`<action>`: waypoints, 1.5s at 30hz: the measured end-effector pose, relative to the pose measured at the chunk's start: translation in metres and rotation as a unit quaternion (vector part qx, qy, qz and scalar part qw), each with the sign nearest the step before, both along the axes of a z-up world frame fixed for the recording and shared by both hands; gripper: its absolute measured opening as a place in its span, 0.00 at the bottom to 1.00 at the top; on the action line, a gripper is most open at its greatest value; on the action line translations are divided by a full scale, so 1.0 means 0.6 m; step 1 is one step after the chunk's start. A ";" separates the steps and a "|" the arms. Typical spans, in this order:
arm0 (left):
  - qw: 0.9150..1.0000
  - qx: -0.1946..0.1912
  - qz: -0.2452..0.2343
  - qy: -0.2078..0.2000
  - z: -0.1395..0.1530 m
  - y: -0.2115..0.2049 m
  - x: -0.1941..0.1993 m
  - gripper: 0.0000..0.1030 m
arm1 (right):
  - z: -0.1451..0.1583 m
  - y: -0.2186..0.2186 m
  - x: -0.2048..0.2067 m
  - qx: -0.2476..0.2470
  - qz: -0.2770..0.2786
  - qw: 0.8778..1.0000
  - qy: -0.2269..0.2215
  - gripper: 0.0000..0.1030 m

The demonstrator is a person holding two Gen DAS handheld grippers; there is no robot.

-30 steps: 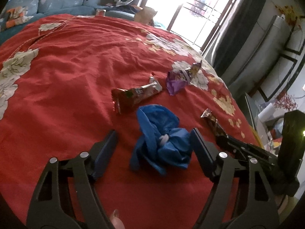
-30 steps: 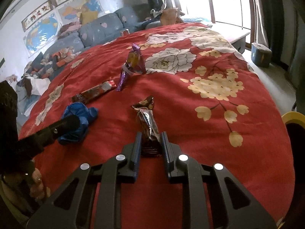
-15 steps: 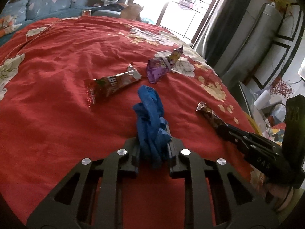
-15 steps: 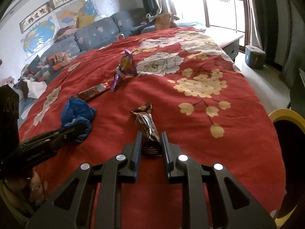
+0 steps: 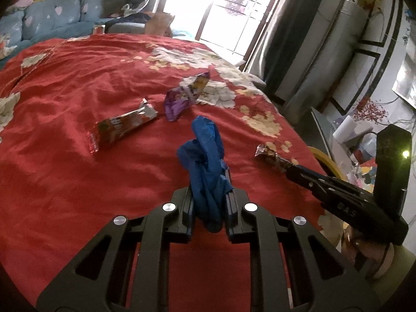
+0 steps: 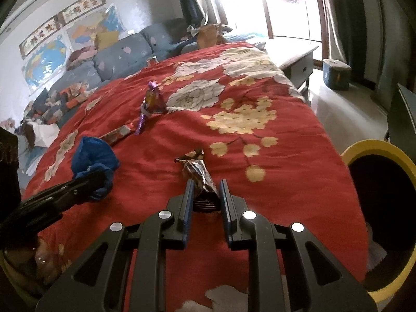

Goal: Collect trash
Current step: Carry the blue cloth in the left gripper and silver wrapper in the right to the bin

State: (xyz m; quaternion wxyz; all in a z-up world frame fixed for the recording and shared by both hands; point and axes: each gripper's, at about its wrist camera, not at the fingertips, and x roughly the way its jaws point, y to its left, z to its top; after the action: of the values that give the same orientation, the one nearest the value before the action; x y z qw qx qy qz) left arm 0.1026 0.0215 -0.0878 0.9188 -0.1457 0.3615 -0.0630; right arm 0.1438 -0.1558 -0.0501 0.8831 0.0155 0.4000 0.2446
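Note:
My left gripper (image 5: 207, 195) is shut on a crumpled blue glove (image 5: 206, 161), which stands up between the pads above the red bedspread (image 5: 65, 156). My right gripper (image 6: 206, 192) is shut on the near end of a brown snack wrapper (image 6: 197, 173); the same wrapper (image 5: 273, 156) shows in the left wrist view, sticking out of the right gripper's fingers (image 5: 312, 179). In the right wrist view the blue glove (image 6: 93, 156) sits at the left. Further back on the bedspread lie a red-brown wrapper (image 5: 122, 127) and a purple wrapper (image 5: 182, 98).
A yellow-rimmed bin (image 6: 377, 202) with a dark inside stands beside the bed at the right. A blue sofa (image 6: 104, 62) with clutter lies beyond the bed. A low grey table (image 6: 296, 59) and a small blue box (image 6: 336, 74) stand near the window.
The left jaws closed on the blue glove, squeezing it upright, and lifted it a little. Both grippers drew back along the bed, the right one keeping its brown wrapper.

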 end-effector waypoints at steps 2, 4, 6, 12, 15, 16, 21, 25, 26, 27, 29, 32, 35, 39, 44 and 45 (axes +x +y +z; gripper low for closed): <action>1.000 0.000 -0.005 -0.003 0.005 -0.007 -0.001 0.11 | 0.004 -0.012 0.001 0.004 -0.008 1.000 -0.002 0.18; 1.000 0.002 -0.012 -0.008 0.011 -0.019 -0.002 0.11 | 0.008 -0.020 0.001 0.007 -0.014 1.000 -0.003 0.18; 1.000 0.004 -0.018 -0.012 0.017 -0.027 -0.002 0.11 | 0.013 -0.033 0.002 0.011 -0.022 1.000 -0.006 0.18; 0.999 0.008 -0.036 -0.024 0.033 -0.051 0.000 0.11 | 0.026 -0.074 0.009 0.020 -0.049 0.999 -0.014 0.18; 0.999 0.011 -0.046 -0.027 0.037 -0.064 0.003 0.11 | 0.030 -0.096 0.012 0.025 -0.064 0.997 -0.017 0.18; 0.998 0.012 -0.050 -0.027 0.038 -0.069 0.004 0.12 | 0.031 -0.103 0.012 0.026 -0.069 0.997 -0.018 0.18; 0.997 0.014 -0.065 -0.031 0.046 -0.092 0.009 0.11 | 0.037 -0.143 0.017 0.033 -0.099 0.994 -0.023 0.18; 0.996 0.018 -0.082 -0.037 0.055 -0.117 0.014 0.11 | 0.037 -0.172 0.019 0.037 -0.119 0.992 -0.025 0.18; 0.995 0.020 -0.088 -0.039 0.058 -0.125 0.015 0.11 | 0.037 -0.180 0.019 0.039 -0.125 0.991 -0.026 0.18; 0.995 0.021 -0.091 -0.040 0.060 -0.131 0.016 0.11 | 0.038 -0.188 0.019 0.040 -0.130 0.990 -0.026 0.18; 0.994 0.023 -0.099 -0.042 0.063 -0.143 0.018 0.11 | 0.038 -0.205 0.020 0.043 -0.142 0.989 -0.027 0.18; 0.993 0.027 -0.110 -0.043 0.064 -0.159 0.023 0.11 | 0.037 -0.225 0.020 0.044 -0.157 0.986 -0.029 0.18; 0.991 0.028 -0.120 -0.043 0.065 -0.173 0.025 0.11 | 0.034 -0.248 0.020 0.047 -0.174 0.983 -0.028 0.18; 0.989 0.036 -0.134 -0.042 0.066 -0.195 0.028 0.11 | 0.026 -0.275 0.022 0.049 -0.195 0.979 -0.025 0.18; 0.986 0.043 -0.154 -0.041 0.066 -0.220 0.033 0.12 | 0.019 -0.303 0.023 0.053 -0.218 0.974 -0.023 0.18; 0.986 0.045 -0.157 -0.040 0.067 -0.224 0.036 0.12 | 0.018 -0.307 0.022 0.053 -0.221 0.973 -0.023 0.18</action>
State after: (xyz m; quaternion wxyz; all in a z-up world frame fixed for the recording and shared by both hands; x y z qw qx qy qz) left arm 0.1239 -0.1131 -0.0479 0.9169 -0.0430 0.3449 -0.1962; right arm 0.1568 -0.3400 -0.0392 0.9221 0.1451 0.3529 0.0641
